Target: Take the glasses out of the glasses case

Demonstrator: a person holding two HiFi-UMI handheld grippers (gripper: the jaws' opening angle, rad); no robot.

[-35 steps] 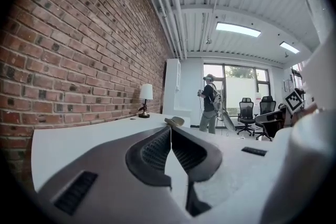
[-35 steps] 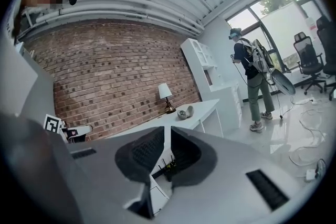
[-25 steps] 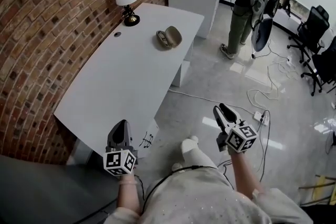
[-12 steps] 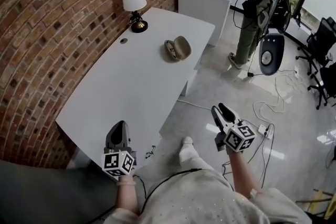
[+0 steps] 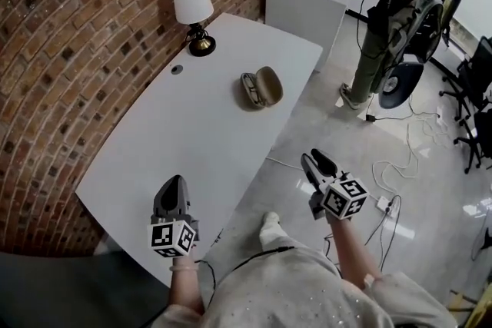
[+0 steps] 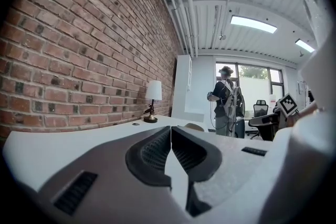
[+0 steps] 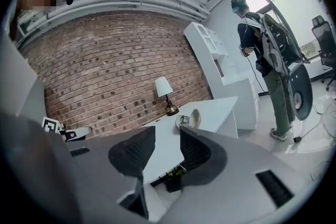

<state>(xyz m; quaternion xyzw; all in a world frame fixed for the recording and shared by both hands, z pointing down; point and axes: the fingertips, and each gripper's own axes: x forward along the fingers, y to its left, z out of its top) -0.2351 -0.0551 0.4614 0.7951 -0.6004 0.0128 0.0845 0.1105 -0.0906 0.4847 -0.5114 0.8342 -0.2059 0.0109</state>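
Head view: glasses (image 5: 250,91) indistinct in case (image 5: 270,84); left gripper (image 5: 174,182) jaws together, right gripper (image 5: 314,157) jaws just opened, empty

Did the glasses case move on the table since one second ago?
No. The glasses case keeps its place relative to the lamp; only the view shifted.
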